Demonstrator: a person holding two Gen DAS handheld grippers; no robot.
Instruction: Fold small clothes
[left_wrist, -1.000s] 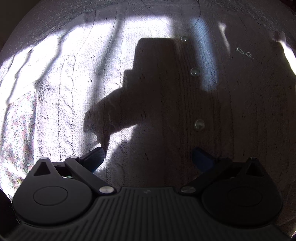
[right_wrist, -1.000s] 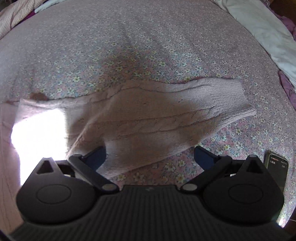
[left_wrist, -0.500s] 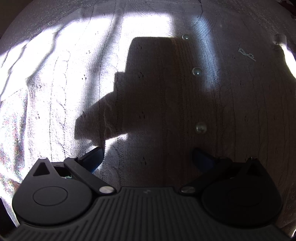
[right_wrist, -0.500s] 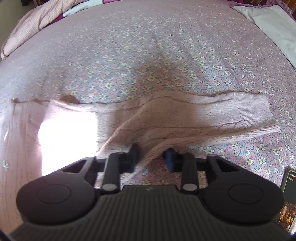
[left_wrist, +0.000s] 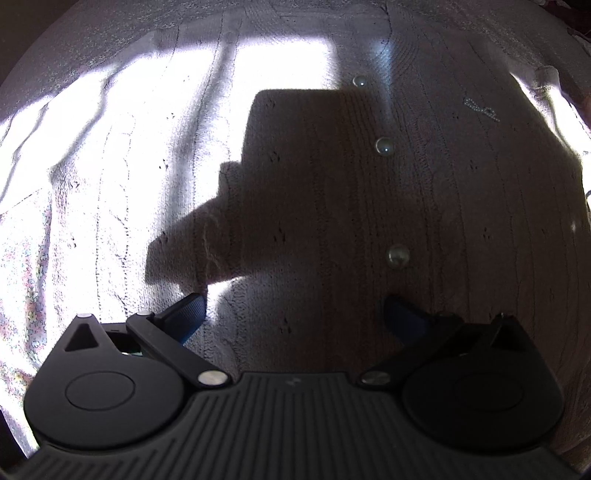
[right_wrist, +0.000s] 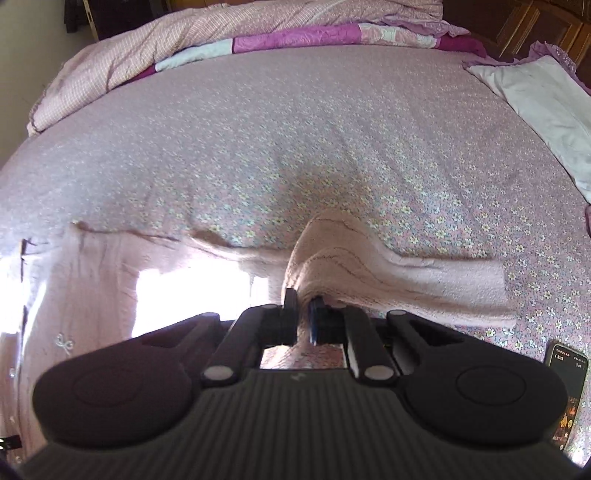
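Observation:
A small pale pink knitted cardigan (left_wrist: 461, 229) with pearl buttons (left_wrist: 398, 255) lies spread on a floral bedsheet (right_wrist: 295, 155). In the left wrist view my left gripper (left_wrist: 295, 314) hovers just above the cardigan's front, jaws wide apart, nothing between them. In the right wrist view my right gripper (right_wrist: 303, 306) is shut on the cardigan's sleeve (right_wrist: 424, 277), pinching the knit into a raised peak. The sleeve's cuff end trails to the right on the sheet. A small embroidered bow (right_wrist: 62, 341) shows on the cardigan body at the left.
A phone (right_wrist: 567, 387) lies on the sheet at the lower right. A white pillow (right_wrist: 543, 103) sits at the far right. A bunched pink and purple quilt (right_wrist: 258, 33) runs along the far side of the bed. Strong sun patches fall across the cardigan.
My right gripper closed on the sleeve and lifted it, pulling the fabric into a peak. The left gripper stayed open over the cardigan front, barely moving.

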